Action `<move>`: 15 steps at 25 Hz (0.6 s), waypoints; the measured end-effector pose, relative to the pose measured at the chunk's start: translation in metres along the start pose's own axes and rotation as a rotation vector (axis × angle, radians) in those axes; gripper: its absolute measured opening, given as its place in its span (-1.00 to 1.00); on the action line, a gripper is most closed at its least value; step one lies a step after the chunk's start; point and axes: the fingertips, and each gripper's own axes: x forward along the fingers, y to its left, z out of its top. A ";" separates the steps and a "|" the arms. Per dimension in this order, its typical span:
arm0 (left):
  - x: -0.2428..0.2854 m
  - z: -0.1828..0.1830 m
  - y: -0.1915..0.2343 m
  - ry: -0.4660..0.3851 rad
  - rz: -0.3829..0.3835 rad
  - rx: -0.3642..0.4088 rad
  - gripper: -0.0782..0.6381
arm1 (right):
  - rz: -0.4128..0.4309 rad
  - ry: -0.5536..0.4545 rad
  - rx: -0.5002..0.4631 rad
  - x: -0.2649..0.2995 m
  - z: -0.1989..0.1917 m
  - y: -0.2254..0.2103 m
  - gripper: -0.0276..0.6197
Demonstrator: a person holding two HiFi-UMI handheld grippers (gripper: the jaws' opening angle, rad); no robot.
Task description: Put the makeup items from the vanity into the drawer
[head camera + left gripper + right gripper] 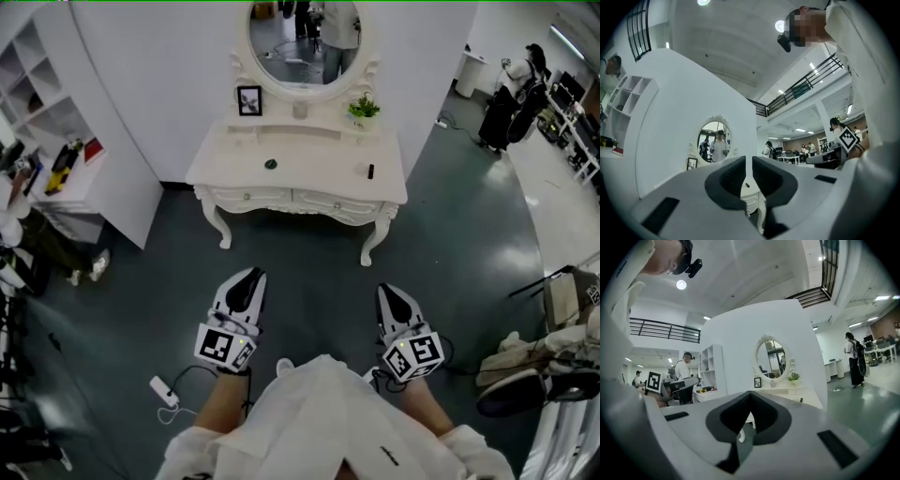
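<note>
The white vanity [309,178] stands a few steps ahead against a white partition, with two shut drawers [286,198] in its front. On its top lie a small dark round item [271,164] and a black lipstick-like tube [370,171]. At its back are an oval mirror [305,42], a photo frame [249,99] and a small plant [363,108]. My left gripper [251,275] and right gripper [388,292] hang low over the floor, well short of the vanity, both shut and empty. The right gripper view shows the vanity [787,392] beyond the shut jaws.
A white shelf unit [56,141] with small things stands at the left. A power strip [165,391] and its cable lie on the dark floor by my left side. A chair and bags [553,356] sit at the right. People [514,89] stand at the far right.
</note>
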 end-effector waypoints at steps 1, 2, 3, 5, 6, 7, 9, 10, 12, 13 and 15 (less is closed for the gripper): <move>-0.001 -0.002 0.002 0.001 -0.003 -0.004 -0.69 | 0.000 0.002 -0.001 0.002 -0.001 0.002 -0.86; -0.001 -0.004 0.004 0.003 -0.008 -0.005 -0.56 | 0.002 0.004 -0.002 0.004 -0.002 0.005 -0.86; -0.002 -0.006 0.006 0.009 -0.011 -0.005 -0.30 | 0.005 0.005 -0.003 0.006 -0.003 0.008 -0.86; -0.003 -0.008 0.011 0.020 -0.011 -0.005 -0.09 | 0.005 0.009 -0.001 0.010 -0.003 0.014 -0.86; -0.004 -0.010 0.015 0.024 -0.008 -0.004 0.02 | 0.002 0.010 0.000 0.011 -0.004 0.018 -0.86; -0.007 -0.012 0.019 0.028 -0.004 -0.005 0.08 | -0.001 0.010 0.001 0.013 -0.004 0.021 -0.86; -0.013 -0.020 0.028 0.043 0.010 -0.006 0.16 | -0.003 0.008 0.003 0.018 -0.007 0.029 -0.86; -0.016 -0.025 0.034 0.054 0.020 -0.006 0.20 | -0.004 0.008 0.003 0.021 -0.009 0.033 -0.86; -0.022 -0.031 0.045 0.069 0.033 -0.012 0.26 | -0.008 0.009 0.006 0.026 -0.012 0.043 -0.86; -0.025 -0.032 0.049 0.075 0.034 -0.022 0.28 | -0.011 0.010 0.008 0.028 -0.013 0.047 -0.86; -0.030 -0.036 0.056 0.087 0.027 -0.040 0.29 | -0.020 0.010 0.011 0.032 -0.015 0.056 -0.86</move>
